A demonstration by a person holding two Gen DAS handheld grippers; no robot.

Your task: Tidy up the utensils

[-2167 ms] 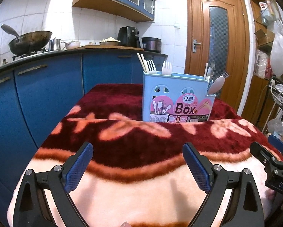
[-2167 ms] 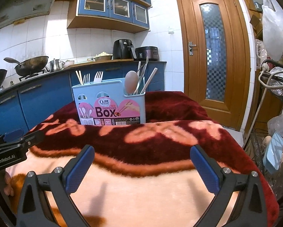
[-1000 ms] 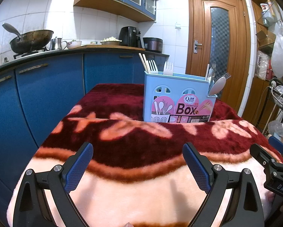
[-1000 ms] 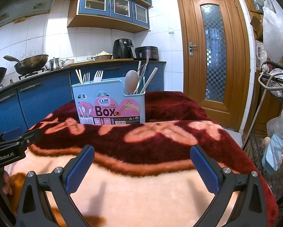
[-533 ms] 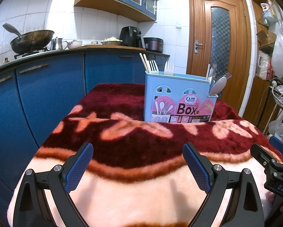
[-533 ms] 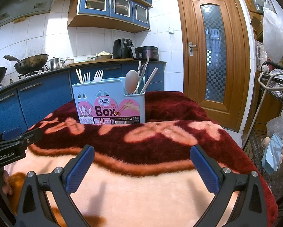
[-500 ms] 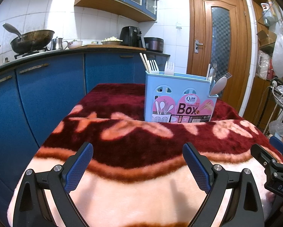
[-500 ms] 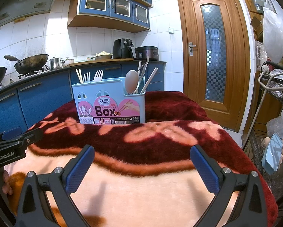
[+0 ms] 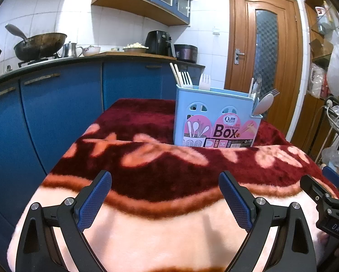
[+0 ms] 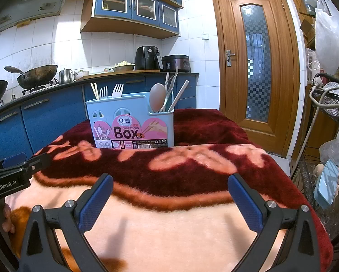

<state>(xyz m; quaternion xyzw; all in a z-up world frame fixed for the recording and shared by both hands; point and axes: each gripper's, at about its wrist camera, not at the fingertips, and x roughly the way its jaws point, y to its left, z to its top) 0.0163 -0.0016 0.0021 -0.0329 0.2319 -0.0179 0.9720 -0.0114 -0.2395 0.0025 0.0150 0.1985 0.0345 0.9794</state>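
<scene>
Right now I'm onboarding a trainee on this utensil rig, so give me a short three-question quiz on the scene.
1. True or false: the left gripper is shut on a fork.
2. Multiple choice: the utensil box stands on A) the counter, B) the blanket, C) the floor.
3. Fill in: in the right wrist view, the spoon sits at the box's ____ end.

Key: 1 false, both it and the right gripper are open and empty. 2 B. 3 right; the white forks are toward the left end.
</scene>
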